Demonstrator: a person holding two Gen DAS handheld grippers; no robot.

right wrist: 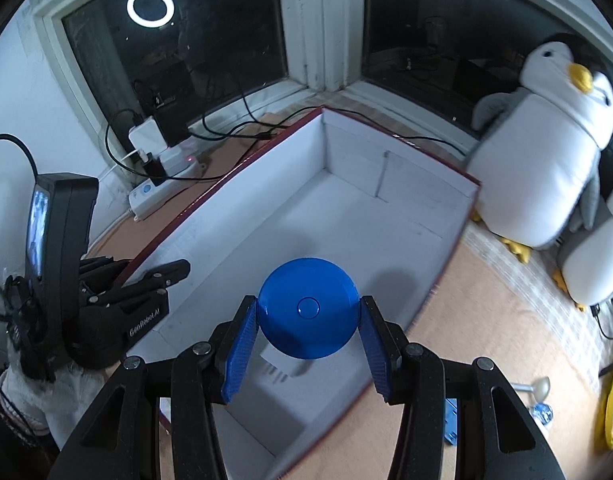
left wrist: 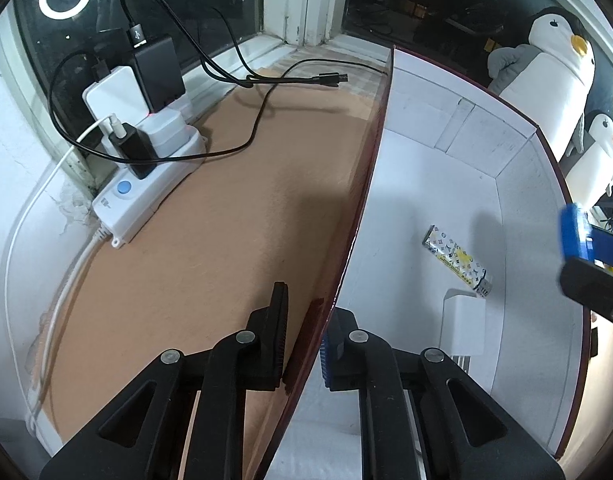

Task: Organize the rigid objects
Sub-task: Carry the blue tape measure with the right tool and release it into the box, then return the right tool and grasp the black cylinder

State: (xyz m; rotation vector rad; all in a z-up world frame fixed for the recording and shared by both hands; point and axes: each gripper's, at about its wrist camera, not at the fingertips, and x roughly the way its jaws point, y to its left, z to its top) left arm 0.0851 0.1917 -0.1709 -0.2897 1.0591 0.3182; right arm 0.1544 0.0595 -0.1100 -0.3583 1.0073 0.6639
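A large open box with white inside and dark red rim stands on the brown surface. My left gripper is shut on the box's left wall, one finger outside and one inside. It shows in the right wrist view at the box's left rim. Inside the box lie a patterned stick-shaped item and a white charger plug. My right gripper is shut on a round blue disc and holds it above the box's near end.
A white power strip with chargers and black cables stands at the left by the window. Two plush penguins stand right of the box. Small items, one blue, lie on the brown surface at the lower right.
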